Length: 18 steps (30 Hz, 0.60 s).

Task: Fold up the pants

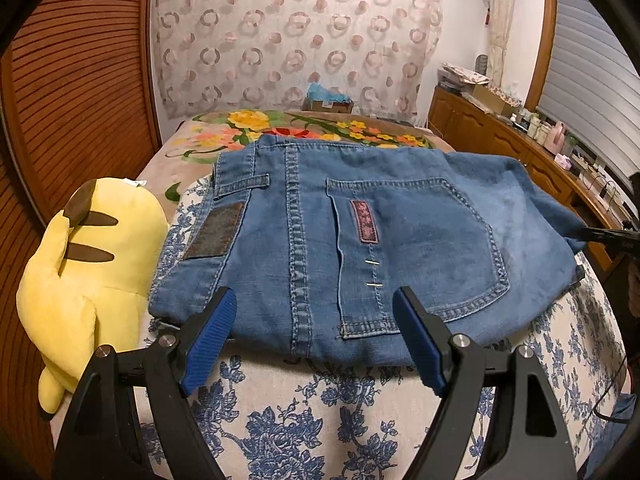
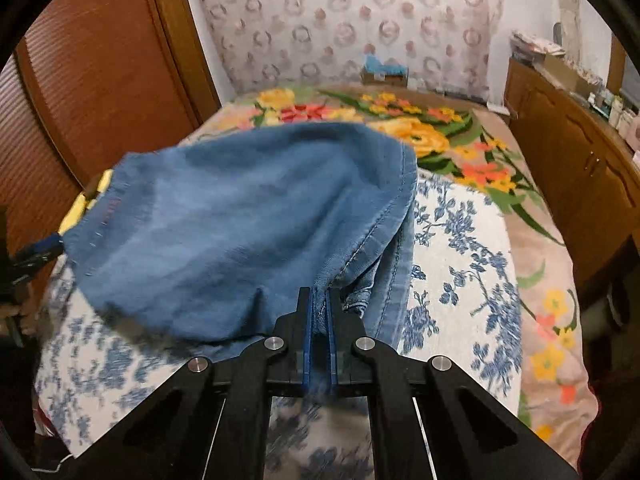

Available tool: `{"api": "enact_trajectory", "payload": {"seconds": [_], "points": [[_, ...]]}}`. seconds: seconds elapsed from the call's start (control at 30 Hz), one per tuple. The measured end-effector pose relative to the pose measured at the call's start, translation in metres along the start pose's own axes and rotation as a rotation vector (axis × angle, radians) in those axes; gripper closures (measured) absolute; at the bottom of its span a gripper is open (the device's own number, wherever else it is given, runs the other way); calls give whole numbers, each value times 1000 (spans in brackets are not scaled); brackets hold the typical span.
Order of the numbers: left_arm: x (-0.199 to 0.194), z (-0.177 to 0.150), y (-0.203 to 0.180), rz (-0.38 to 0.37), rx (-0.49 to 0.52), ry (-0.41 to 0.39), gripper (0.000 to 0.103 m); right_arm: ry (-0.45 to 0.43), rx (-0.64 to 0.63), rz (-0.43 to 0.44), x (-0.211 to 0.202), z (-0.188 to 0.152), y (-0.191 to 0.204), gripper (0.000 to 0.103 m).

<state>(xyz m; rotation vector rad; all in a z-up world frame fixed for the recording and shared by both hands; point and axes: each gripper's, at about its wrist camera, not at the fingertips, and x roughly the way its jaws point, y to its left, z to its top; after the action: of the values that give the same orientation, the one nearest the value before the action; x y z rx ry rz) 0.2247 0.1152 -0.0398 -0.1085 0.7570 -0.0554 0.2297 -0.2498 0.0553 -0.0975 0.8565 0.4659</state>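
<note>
One pair of jeans (image 1: 360, 236), one yellow plush toy (image 1: 88, 280), two grippers, left (image 1: 316, 336) and right (image 2: 319, 312), one cardboard box (image 1: 328, 102).

- Back wall (image 1: 460, 52): pale, mostly covered by a sheer curtain (image 1: 288, 32) with a pink ring pattern.
- Left side: louvred wooden door (image 1: 80, 80), reddish-brown.
- Right side: low wooden cabinet (image 1: 500, 136) along the wall, top crowded with boxes and small bottles; window blind (image 1: 592, 80) above it.
- Bed (image 2: 460, 224): blue-and-white floral cover near, bright flowered blanket (image 2: 432, 128) farther back.
- Yellow plush toy (image 1: 80, 280) at the bed's left edge.
- Cardboard box (image 1: 328, 102) at the far end of the bed.
- Light: warm, indoor.
</note>
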Motion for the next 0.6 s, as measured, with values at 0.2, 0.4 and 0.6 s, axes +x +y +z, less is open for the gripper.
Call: {"api": "enact_trajectory", "payload": {"seconds": [0.2,0.4,0.6], "points": [[0,-1,8,8,-13,-1,22,-21,21,-22,-14,-27,-1,97],[-2,1,15,28,-15,-8,22,16,82,-20,-1,-48,-14,97],[-2,6,29,69,-26,-14,22,24,101,-72,14,-46,-7,93]]}}
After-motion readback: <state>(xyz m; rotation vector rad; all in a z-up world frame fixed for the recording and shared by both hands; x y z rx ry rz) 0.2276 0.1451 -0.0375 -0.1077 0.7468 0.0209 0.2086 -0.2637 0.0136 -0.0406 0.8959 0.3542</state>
